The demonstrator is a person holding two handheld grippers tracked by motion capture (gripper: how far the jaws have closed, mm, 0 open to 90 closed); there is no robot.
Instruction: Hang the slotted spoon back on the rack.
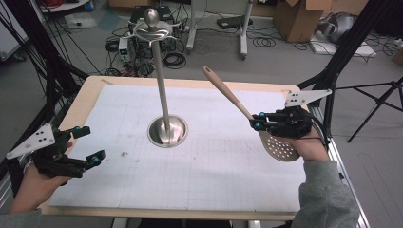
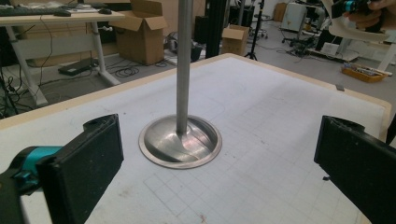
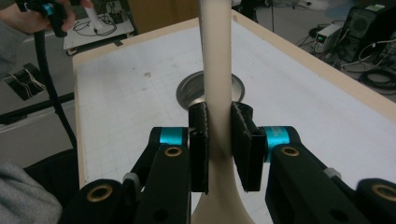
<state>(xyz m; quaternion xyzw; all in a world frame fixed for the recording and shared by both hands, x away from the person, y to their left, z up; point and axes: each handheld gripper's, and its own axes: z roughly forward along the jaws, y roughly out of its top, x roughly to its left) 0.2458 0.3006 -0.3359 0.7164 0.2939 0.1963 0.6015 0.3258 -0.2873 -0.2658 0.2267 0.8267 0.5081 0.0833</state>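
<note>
Slotted spoon (image 1: 278, 145) between right gripper (image 1: 257, 124) jaws

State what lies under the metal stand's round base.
The stand's base rests on the white gridded mat covering the table. The mat beneath the base is hidden.

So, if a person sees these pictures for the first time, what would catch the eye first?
Probably the tall metal stand, upright on its round base in the middle of the white mat, with hooks and a knob at its top. Next, the wooden slotted spoon, clamped by the handle in the right gripper above the mat's right side. The left gripper is open at the near left.
</note>
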